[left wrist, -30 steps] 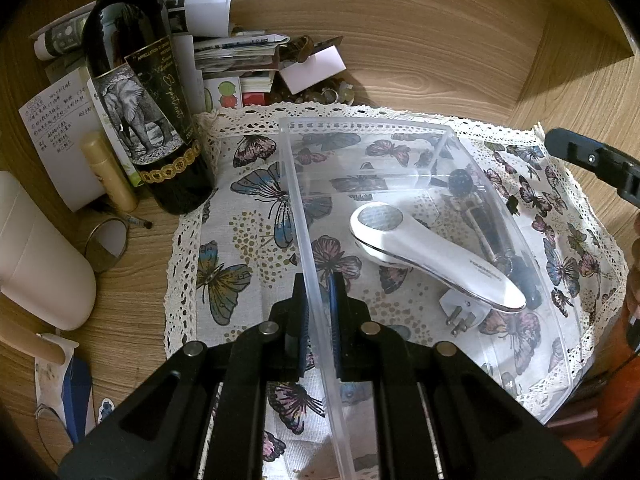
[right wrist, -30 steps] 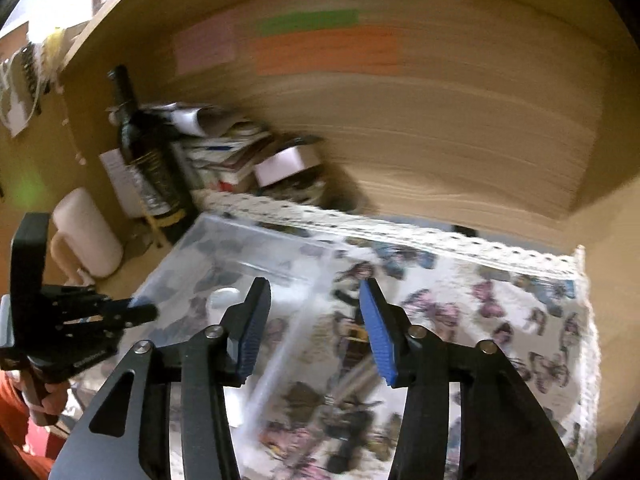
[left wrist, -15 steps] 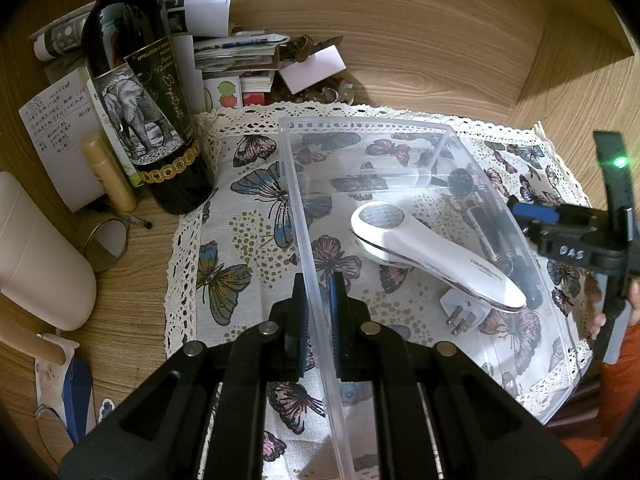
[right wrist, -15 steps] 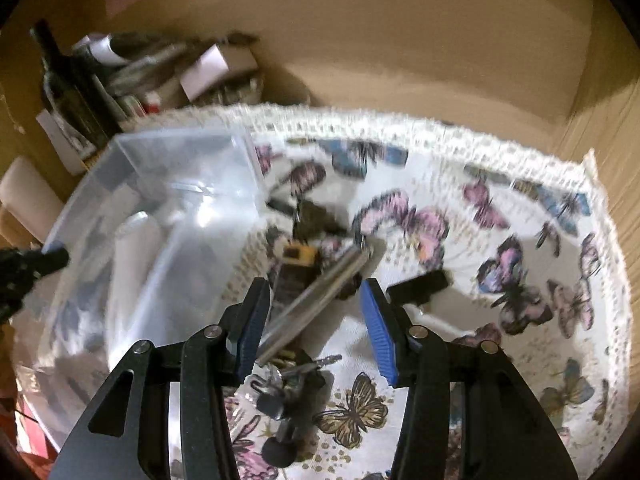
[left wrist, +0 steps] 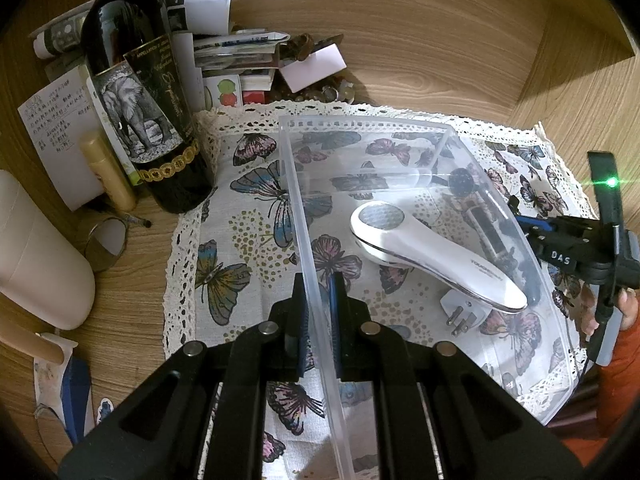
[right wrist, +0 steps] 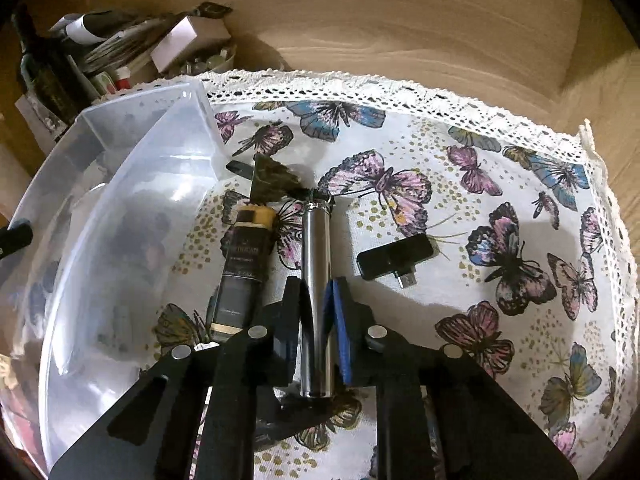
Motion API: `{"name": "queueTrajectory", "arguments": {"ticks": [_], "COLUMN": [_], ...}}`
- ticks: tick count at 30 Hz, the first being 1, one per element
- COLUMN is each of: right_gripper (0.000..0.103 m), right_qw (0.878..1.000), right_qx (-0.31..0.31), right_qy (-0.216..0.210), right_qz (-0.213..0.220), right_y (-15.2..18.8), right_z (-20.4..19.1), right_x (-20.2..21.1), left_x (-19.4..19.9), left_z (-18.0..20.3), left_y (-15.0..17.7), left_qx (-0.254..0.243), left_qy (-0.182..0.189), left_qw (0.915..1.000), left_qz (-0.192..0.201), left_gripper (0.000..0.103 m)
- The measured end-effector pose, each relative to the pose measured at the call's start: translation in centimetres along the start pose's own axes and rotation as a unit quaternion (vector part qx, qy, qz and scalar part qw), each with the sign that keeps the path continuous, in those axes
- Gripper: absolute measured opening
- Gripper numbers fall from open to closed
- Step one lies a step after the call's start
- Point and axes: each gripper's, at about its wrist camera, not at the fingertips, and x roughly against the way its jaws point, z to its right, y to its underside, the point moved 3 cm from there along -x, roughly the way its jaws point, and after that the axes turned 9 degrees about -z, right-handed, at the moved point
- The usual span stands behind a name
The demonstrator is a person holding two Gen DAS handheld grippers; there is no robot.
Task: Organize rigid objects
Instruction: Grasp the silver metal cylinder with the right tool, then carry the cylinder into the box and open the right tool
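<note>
A clear plastic bin (left wrist: 404, 128) stands on a butterfly cloth (left wrist: 240, 216). A white handheld device with a plug (left wrist: 432, 256) lies inside it. My left gripper (left wrist: 318, 280) is shut on the bin's left wall. In the right wrist view my right gripper (right wrist: 316, 292) is shut on a silver metal cylinder (right wrist: 316, 248) lying on the cloth beside the bin (right wrist: 120, 184). A dark tube with a gold cap (right wrist: 244, 264) lies left of the cylinder. A small black dongle (right wrist: 394, 256) lies to its right. The right gripper also shows in the left wrist view (left wrist: 568, 240).
A dark wine bottle (left wrist: 136, 92), a stack of papers and boxes (left wrist: 224, 60), a cream tube (left wrist: 108, 172) and a white cylinder (left wrist: 36, 264) crowd the wooden desk left of the cloth. Wooden walls close in behind and to the right.
My right gripper came down over the cloth beside the bin and closed on the silver cylinder. My left gripper kept its hold on the bin wall.
</note>
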Motion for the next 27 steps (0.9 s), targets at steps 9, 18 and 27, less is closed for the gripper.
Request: {"name": "queueTrajectory", "arguments": {"ticks": [9, 18, 27], "right_gripper": [0.014, 0.014, 0.014], "right_qw": [0.998, 0.989, 0.979], "right_qx": [0.012, 0.043, 0.067], "right_qy": [-0.02, -0.038, -0.062], "right_qz": [0.061, 0.137, 0.181], "right_y": [-0.7, -2.9, -4.1], "right_z": [-1.1, -4.5, -7.2], "right_x": [5.1, 10.0, 12.8], "left_x": [0.0, 0.0, 0.0], "left_z": [0.0, 0.0, 0.0], "left_y": [0.0, 0.0, 0.0], "left_qx": [-0.001, -0.001, -0.001], "left_qy": [-0.001, 0.0, -0.001], "left_qw": [1.0, 1.0, 1.0], "left_qz": [0.001, 0.0, 0.0], "left_gripper": [0.009, 0.009, 0.009]}}
